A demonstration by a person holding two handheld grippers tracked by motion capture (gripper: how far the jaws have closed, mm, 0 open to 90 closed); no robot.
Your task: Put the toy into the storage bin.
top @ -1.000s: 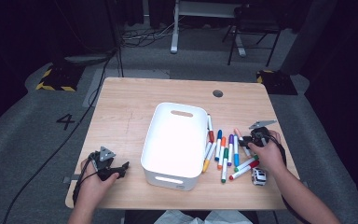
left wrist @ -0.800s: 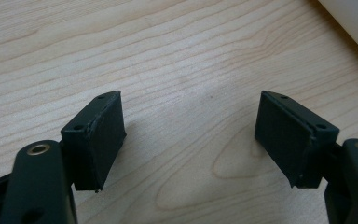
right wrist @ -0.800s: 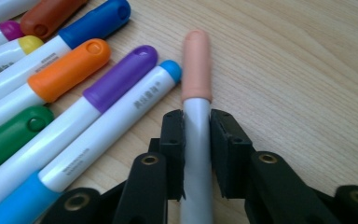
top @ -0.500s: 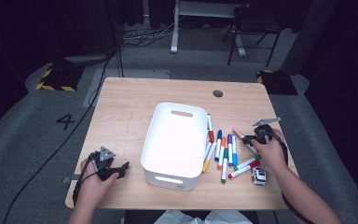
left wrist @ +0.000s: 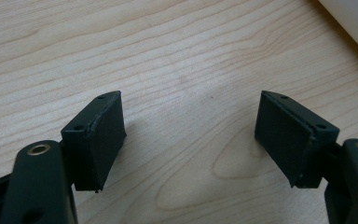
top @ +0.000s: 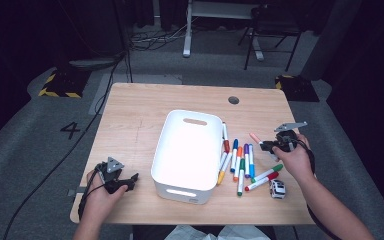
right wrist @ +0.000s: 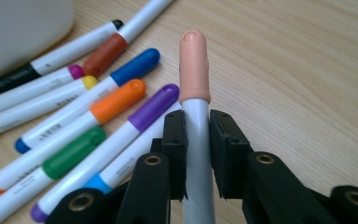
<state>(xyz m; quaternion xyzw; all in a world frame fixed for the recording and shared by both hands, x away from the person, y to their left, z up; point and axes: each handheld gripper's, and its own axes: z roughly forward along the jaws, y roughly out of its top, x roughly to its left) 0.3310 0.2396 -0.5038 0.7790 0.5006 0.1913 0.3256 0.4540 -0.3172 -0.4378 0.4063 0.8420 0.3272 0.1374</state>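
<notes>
Jaws of the right gripper are clamped on the white barrel of a peach-capped marker, held just above the table beside the other markers. This looks like the pick-up step; next, I judge, comes a lift and carry left over the bin. The left gripper idles with its jaws apart, above bare wood near the bin.
</notes>
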